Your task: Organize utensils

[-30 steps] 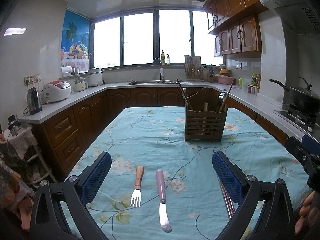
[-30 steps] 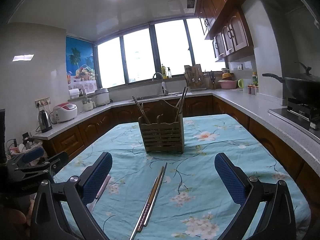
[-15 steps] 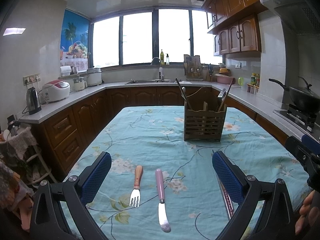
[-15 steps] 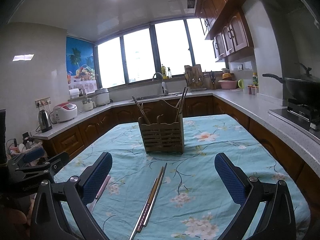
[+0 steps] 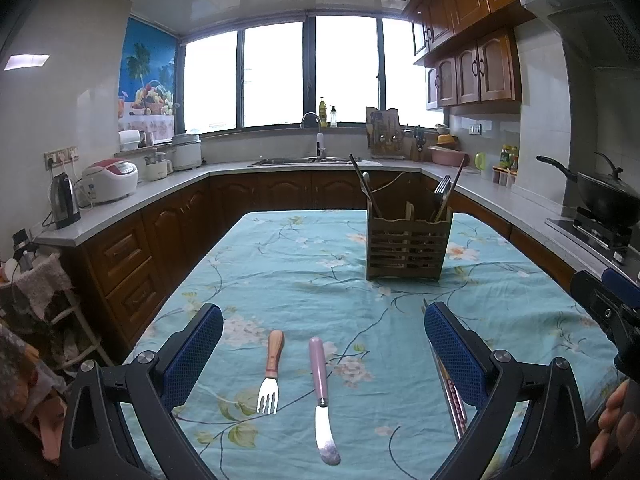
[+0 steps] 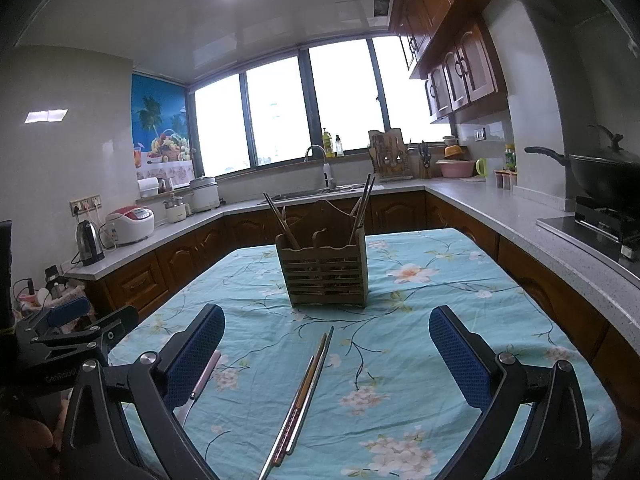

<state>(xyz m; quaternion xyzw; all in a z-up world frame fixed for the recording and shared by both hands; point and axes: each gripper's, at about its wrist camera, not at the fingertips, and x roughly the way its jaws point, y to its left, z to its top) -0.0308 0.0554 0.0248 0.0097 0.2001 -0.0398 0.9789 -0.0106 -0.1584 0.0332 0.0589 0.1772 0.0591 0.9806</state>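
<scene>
A wooden utensil caddy (image 5: 408, 246) stands mid-table with several utensils in it; it also shows in the right wrist view (image 6: 325, 268). A wooden-handled fork (image 5: 271, 372) and a pink-handled knife (image 5: 321, 394) lie between the fingers of my open, empty left gripper (image 5: 323, 342). A pair of chopsticks (image 6: 302, 394) lies between the fingers of my open, empty right gripper (image 6: 326, 346); the chopsticks are partly hidden behind the left gripper's right finger (image 5: 452, 396). The knife's pink handle (image 6: 205, 376) shows behind the right gripper's left finger.
The table carries a teal floral cloth (image 5: 304, 276). Dark wood cabinets and a grey counter (image 5: 132, 204) ring the room, with a kettle (image 5: 64, 200), a rice cooker (image 5: 110, 180), a sink (image 5: 296, 160) and a wok on the stove (image 5: 600, 196).
</scene>
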